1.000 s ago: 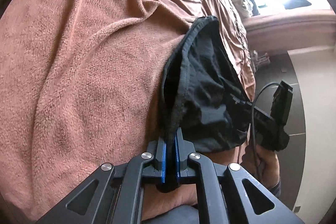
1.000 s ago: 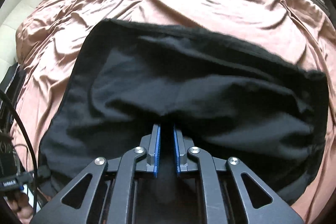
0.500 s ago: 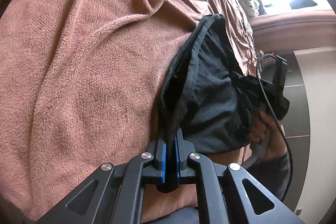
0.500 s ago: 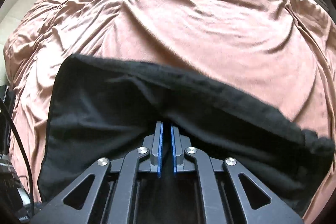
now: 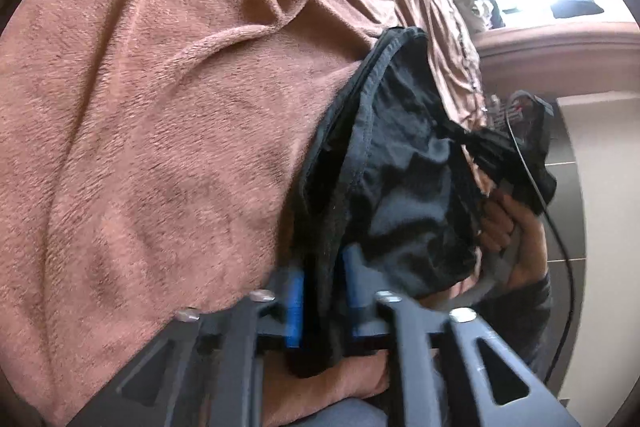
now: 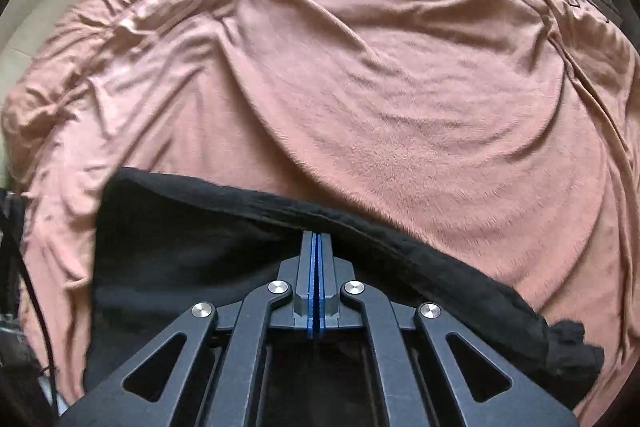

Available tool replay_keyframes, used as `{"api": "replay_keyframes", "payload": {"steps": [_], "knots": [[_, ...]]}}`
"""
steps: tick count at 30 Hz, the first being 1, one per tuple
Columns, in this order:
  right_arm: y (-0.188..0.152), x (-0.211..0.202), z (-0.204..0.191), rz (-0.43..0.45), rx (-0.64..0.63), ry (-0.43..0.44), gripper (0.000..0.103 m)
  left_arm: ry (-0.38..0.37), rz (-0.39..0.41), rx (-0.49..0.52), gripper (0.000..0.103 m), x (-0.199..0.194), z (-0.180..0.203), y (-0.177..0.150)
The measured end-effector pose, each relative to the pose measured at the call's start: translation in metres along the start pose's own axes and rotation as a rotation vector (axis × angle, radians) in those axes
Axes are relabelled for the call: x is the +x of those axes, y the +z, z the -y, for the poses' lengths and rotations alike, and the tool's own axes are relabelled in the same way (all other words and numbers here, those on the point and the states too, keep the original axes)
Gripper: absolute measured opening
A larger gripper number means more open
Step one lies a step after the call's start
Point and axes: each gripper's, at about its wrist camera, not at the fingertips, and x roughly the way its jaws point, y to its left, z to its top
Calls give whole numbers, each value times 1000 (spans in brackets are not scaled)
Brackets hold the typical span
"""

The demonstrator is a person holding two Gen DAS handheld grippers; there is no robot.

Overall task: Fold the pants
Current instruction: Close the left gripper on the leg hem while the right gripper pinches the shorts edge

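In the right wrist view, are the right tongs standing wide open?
No, the right tongs are closed, their blue pads pressed together with no gap, at the edge of the black fabric pants.

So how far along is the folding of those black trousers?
The black fabric pants already lie doubled over on the pink fleece blanket. The left gripper has just been opening, its hem loose between the jaws; the right gripper is shut. Any further fold and tidying remains.

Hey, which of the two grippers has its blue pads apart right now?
The left gripper: its jaws have just been opening, with the black fabric pants hanging loose between them. The right gripper has its blue pads pressed together.
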Motion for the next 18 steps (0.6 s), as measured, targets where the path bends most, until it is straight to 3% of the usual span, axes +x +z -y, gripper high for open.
{"api": "replay_keyframes", "payload": {"steps": [2,13,15,18], "knots": [[-9,-12,-1,13,-6,14,0,-35,6,-5,44,1,1,3],[-83,-52,-7,30,-18,145,0,-92,53,-34,43,10,1,26],[-92,-55,-4,33,-16,147,0,-88,58,-42,38,12,3,27],[-107,-54,2,26,-2,163,0,-75,55,-36,23,14,5,26]]}}
